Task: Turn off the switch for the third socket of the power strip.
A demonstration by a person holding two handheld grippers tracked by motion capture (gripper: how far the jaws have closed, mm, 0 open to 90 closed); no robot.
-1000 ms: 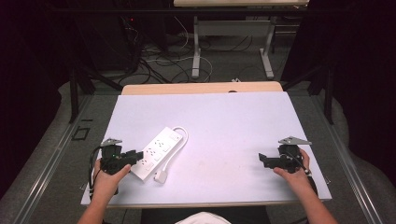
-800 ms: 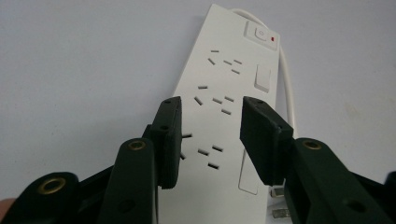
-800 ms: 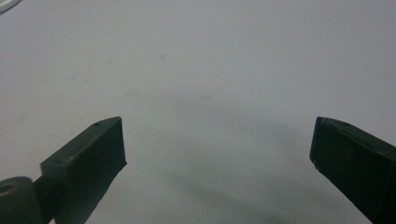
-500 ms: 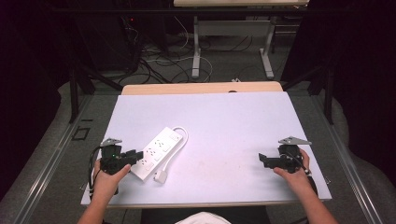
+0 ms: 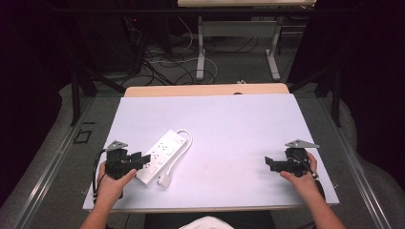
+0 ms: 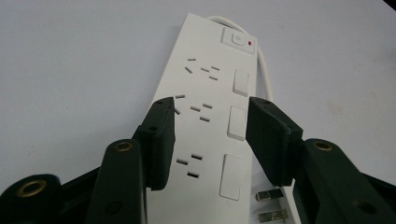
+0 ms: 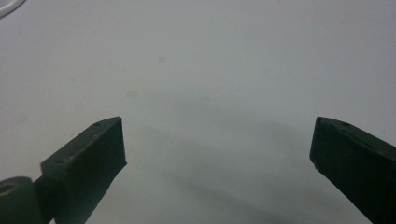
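The power strip (image 6: 210, 116) is being straddled by the left gripper (image 6: 210, 135), whose jaws have just been opening, not pressing it. The right gripper (image 7: 217, 154) is being held wide open over bare bench (image 5: 239, 124).

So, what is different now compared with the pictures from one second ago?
The left gripper jaws have just been opening, standing apart above the power strip without pressing it. Strip, plug, both hands and the open right gripper kept their places on the table.
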